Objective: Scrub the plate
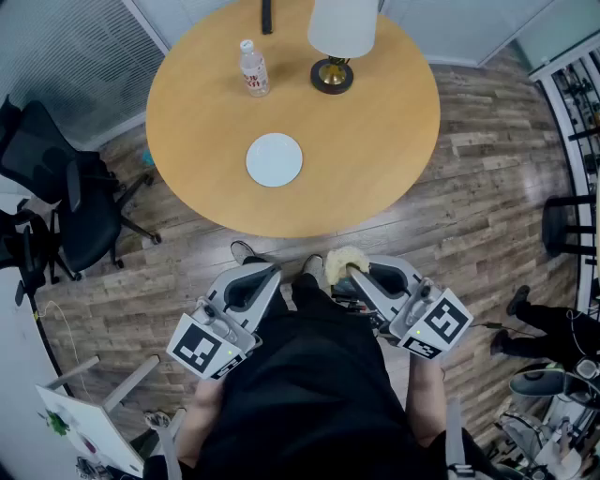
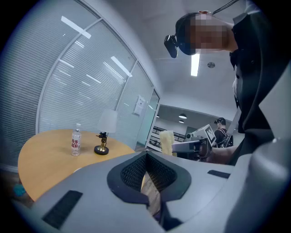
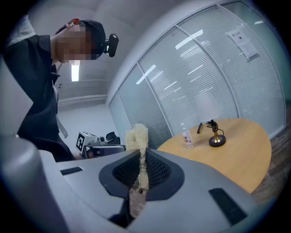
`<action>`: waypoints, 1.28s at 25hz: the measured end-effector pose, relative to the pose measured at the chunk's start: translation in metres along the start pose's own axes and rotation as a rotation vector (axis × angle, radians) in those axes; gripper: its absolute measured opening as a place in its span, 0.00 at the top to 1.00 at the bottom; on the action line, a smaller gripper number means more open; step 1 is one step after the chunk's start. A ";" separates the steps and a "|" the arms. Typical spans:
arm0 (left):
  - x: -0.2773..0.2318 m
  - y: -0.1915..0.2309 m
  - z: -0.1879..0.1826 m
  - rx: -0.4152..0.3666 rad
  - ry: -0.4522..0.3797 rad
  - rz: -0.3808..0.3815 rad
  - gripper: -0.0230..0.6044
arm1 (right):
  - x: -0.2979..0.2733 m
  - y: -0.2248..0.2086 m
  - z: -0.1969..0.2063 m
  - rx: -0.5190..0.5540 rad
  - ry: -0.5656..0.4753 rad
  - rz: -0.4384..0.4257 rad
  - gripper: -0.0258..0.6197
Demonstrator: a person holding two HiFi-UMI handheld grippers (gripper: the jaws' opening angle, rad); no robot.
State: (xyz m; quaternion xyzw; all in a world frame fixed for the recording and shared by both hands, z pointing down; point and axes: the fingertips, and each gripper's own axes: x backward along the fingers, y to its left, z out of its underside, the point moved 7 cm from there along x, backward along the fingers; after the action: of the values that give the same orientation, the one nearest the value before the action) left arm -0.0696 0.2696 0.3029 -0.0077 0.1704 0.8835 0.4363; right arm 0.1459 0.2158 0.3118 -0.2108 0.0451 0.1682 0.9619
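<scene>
A white plate [image 1: 274, 159] lies near the front edge of the round wooden table [image 1: 375, 141], well ahead of both grippers. I hold both grippers low, close to my body and short of the table. My right gripper [image 1: 353, 274] is shut on a pale yellow fibrous scrubber [image 1: 342, 263], which sticks up between its jaws [image 3: 137, 145]. My left gripper [image 1: 255, 281] is shut with nothing between its jaws [image 2: 148, 175]. In the left gripper view the scrubber [image 2: 167, 142] shows off to the right, held in the right gripper [image 2: 193, 146].
A water bottle [image 1: 253, 68] and a small lamp [image 1: 333, 42] with a white shade stand at the table's far side, with a dark slim object [image 1: 266, 14] beyond. Black office chairs [image 1: 56, 197] stand left of the table. Another person [image 1: 553, 328] is at the right.
</scene>
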 end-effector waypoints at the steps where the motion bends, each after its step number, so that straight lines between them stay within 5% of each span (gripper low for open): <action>1: -0.002 -0.001 0.000 0.001 0.000 -0.001 0.95 | 0.001 -0.001 -0.001 0.000 0.000 0.000 0.92; 10: -0.023 -0.004 0.009 0.005 0.065 -0.019 0.95 | 0.014 -0.014 0.000 -0.054 -0.026 0.022 0.91; 13: -0.032 0.002 0.016 0.059 0.089 -0.045 0.94 | 0.022 -0.019 0.002 -0.067 -0.031 0.043 0.91; 20: -0.053 0.027 0.042 0.446 0.071 -0.083 0.94 | 0.028 -0.032 0.009 -0.121 -0.033 0.093 0.91; 26: -0.081 0.058 0.081 0.685 0.085 -0.091 0.79 | 0.018 -0.041 0.013 -0.156 -0.027 0.135 0.91; 32: -0.112 0.105 0.136 1.206 -0.009 -0.138 0.74 | 0.001 -0.048 -0.010 -0.145 -0.030 0.166 0.91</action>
State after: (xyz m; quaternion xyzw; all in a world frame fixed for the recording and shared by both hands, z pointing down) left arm -0.0629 0.1661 0.4797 0.2337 0.6381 0.6009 0.4209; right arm 0.1628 0.1711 0.3211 -0.2727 0.0360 0.2534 0.9274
